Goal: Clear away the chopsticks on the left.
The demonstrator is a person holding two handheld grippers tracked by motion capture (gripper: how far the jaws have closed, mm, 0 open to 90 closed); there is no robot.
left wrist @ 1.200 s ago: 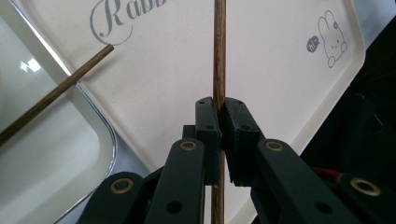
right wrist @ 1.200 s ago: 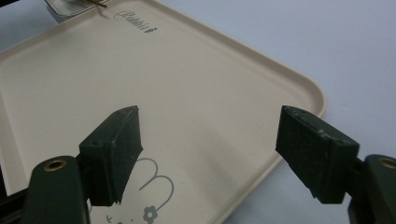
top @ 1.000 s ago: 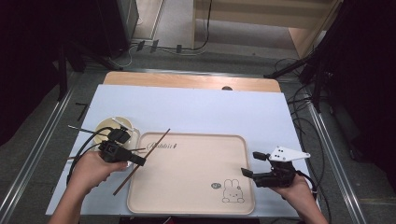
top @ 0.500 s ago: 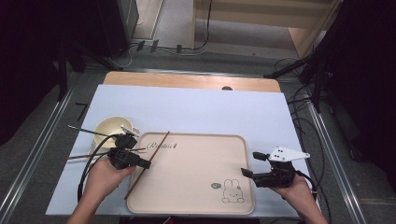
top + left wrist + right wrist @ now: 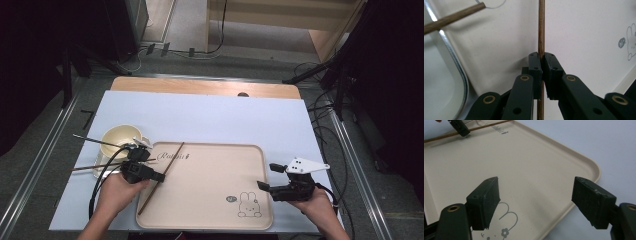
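Where the dark floor meets the table's left edge, a metal rail (image 5: 37,172) runs up the high view, and a pale blue sheet (image 5: 210,117) covers most of the wooden tabletop (image 5: 200,86). At the sheet's left stands a cream bowl (image 5: 118,137) with a thin dark stick (image 5: 90,139) laid across its rim. Just beside it, the left gripper (image 5: 159,177) is clamped tight on a brown chopstick (image 5: 161,176) — in the left gripper view the pads pinch the chopstick (image 5: 541,30) from both sides, over the tray. That chopstick slants across the left end of the beige tray (image 5: 210,175), which fills the near middle of the sheet and carries a small rabbit drawing (image 5: 249,205) near its right front corner. Further right, the right gripper (image 5: 267,176) hovers at the tray's right edge, its jaws spread wide with nothing between them — the right gripper view shows bare tray (image 5: 529,170) in the gap. Beyond the table, cables (image 5: 320,107) trail over the grey floor at right.
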